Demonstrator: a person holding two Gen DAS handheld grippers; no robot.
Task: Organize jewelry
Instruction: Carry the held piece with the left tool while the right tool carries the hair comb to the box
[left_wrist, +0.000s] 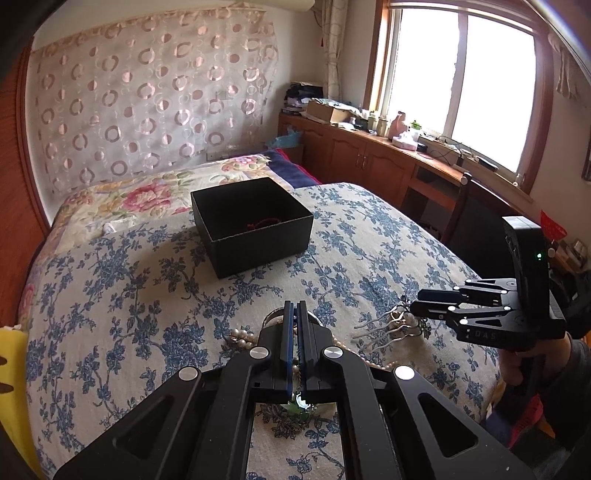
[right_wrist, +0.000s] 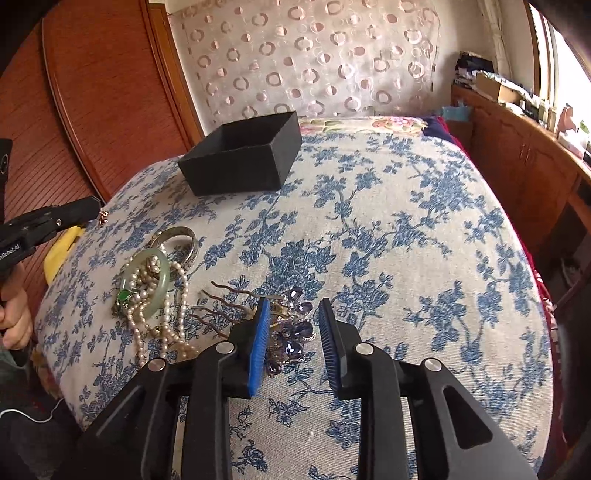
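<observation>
**Right jaws spread over purple hair comb**

Right gripper (right_wrist: 293, 347) jaws spread, astride the purple hair comb (right_wrist: 291, 332) on the bed (right_wrist: 406, 258), not pinching. Advise: lower, close on the jewelled head, avoid pearls (right_wrist: 162, 325). Left gripper (left_wrist: 296, 332) jaws pressed together. Black box (right_wrist: 240, 162) beyond.

text "hRobot.AI", partly cut off | on left tool (right_wrist: 94, 206) body | text "DAS" | on right tool (left_wrist: 415, 308) body

Location: a home bedroom. Indicators: a bed (left_wrist: 147, 280) with a blue floral cover, floral pillows (left_wrist: 147, 192) at its head, a patterned wall curtain (left_wrist: 147, 92), wooden cabinets (left_wrist: 362, 155) under a cluttered window (left_wrist: 461, 85).
</observation>
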